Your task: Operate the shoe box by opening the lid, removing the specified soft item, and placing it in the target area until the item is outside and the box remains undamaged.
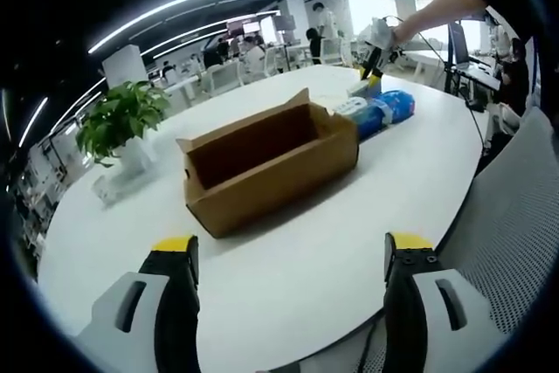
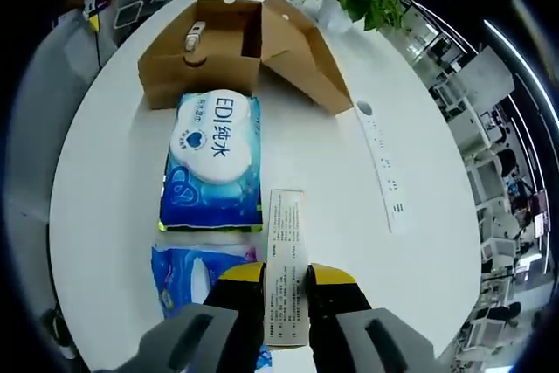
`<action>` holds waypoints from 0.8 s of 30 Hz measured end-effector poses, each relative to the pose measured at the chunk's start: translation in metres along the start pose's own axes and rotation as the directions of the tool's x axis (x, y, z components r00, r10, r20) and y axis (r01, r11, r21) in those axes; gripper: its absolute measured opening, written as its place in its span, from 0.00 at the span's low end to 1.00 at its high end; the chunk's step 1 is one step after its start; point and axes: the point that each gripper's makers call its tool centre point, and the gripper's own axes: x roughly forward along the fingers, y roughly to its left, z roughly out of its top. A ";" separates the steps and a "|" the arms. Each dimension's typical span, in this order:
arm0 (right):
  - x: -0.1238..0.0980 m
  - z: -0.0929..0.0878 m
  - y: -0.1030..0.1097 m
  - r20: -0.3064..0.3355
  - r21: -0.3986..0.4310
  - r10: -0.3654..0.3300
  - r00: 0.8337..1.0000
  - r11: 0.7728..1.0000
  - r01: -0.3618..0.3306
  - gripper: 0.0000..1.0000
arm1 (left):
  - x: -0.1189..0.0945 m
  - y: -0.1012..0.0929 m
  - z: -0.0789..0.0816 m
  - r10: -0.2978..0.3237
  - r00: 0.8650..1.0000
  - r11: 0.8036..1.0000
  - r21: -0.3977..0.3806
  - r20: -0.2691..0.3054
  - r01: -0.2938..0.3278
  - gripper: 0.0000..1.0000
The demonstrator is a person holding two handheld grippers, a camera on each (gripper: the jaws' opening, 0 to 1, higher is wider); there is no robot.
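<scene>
The brown shoe box (image 1: 271, 163) lies open on the white table with its lid flap (image 2: 301, 50) folded back; a small white item (image 2: 194, 37) rests inside. A blue wet-wipes pack (image 2: 212, 163) lies flat just outside the box, and a second blue pack (image 2: 196, 281) sits nearer my right gripper. My right gripper (image 2: 286, 279) is shut on a narrow white printed strip (image 2: 286, 233) that lies beside the packs. Near the table's front edge, well short of the box, my left gripper (image 1: 291, 255) stands wide open with nothing in it. The blue packs (image 1: 384, 111) lie beyond the box.
A potted plant (image 1: 122, 120) stands at the table's left side. A white power strip (image 2: 380, 163) lies beside the box flap. A person's arm (image 1: 437, 10) holds the far gripper. A grey mesh chair (image 1: 515, 216) is at the right; office desks and people fill the background.
</scene>
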 end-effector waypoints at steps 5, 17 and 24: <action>0.001 -0.013 0.003 -0.027 0.004 0.003 1.000 1.000 -0.002 0.14 | 0.000 -0.001 -0.001 -0.003 1.000 1.000 0.003 -0.005 0.003 0.87; 0.005 -0.033 -0.001 -0.095 -0.018 -0.005 0.995 1.000 0.004 0.14 | 0.001 0.000 -0.002 -0.004 1.000 1.000 0.010 -0.016 0.004 0.87; 0.010 -0.038 -0.006 -0.151 -0.115 -0.038 0.988 0.993 0.021 0.15 | 0.002 -0.001 -0.004 -0.009 1.000 1.000 0.014 -0.025 0.009 0.87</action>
